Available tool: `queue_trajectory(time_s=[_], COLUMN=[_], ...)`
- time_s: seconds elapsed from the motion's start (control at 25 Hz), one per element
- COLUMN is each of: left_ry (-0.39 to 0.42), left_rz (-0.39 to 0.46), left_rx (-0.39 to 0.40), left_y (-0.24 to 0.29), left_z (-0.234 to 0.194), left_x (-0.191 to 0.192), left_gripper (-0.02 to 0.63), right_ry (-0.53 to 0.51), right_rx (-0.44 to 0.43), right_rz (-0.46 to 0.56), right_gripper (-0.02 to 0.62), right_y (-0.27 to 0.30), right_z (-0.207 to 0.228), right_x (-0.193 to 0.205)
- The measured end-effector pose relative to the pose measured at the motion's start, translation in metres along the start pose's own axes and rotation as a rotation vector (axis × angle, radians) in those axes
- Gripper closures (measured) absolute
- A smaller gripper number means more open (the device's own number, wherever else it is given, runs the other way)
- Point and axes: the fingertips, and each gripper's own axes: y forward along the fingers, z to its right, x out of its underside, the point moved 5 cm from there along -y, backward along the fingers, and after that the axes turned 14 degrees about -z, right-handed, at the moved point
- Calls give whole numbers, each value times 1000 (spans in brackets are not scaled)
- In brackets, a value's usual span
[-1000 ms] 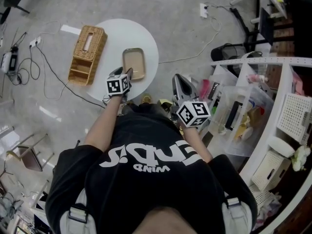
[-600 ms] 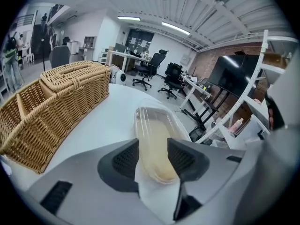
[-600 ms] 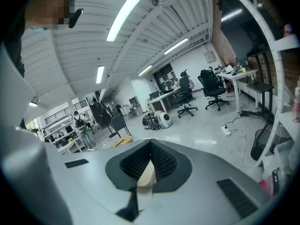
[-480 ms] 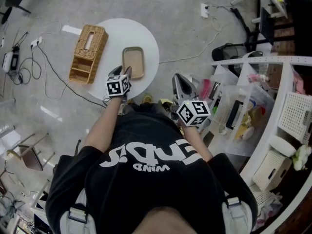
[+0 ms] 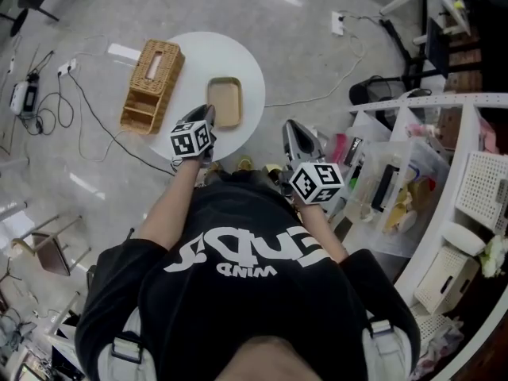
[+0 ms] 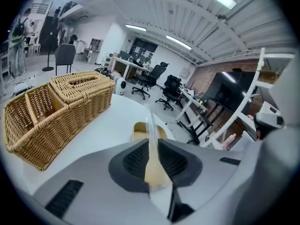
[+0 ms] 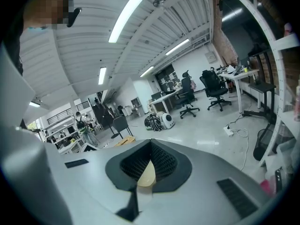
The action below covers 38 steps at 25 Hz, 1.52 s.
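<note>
A round white table (image 5: 238, 54) carries a wicker basket (image 5: 149, 86) and a flat tan tray (image 5: 225, 101). My left gripper (image 5: 206, 115) hovers at the table's near edge, its tip just beside the tray's near left corner. In the left gripper view the jaws (image 6: 151, 142) stand shut with only a thin pale sliver between them. The tray (image 6: 139, 131) lies flat just beyond them and the basket (image 6: 56, 111) is to the left. My right gripper (image 5: 295, 133) is off the table, over the floor beside the shelving. Its jaws (image 7: 150, 149) are shut and point into the open office.
White shelving with clear bins (image 5: 397, 189) full of small items stands close on the right. Cables (image 5: 71, 109) trail over the floor left of the table, and a folding chair (image 5: 44, 252) is at lower left. Office chairs (image 6: 150, 74) and desks stand far behind the table.
The left jaws have closed from a wide gap to a thin sliver, and the tray now shows smaller and beyond them. The right gripper has not moved.
</note>
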Motion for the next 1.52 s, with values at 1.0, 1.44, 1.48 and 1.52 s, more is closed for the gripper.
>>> queue_trajectory(time_s=[1.0,1.44,1.48,1.52], left_ry=[246,273,270,268], left_rz=[467,570,581,591], left_rx=[2,-119,-132,-141], left_y=[-201,-251,-251,-251], left_z=[74,58,56,54], left_x=[-93,-43,-39,-35], left_gripper=[561,561,561,561], right_ry=[-121,-188,-194,-200], right_rx=[-70,-97,-98,-100], right_rz=[112,147,151,154], right_gripper=[597,597,597,597], right_y=[-17,-9,-9,-9], right_z=[-38,-55,-56,-56], right_x=[-28,-35,-34,-34])
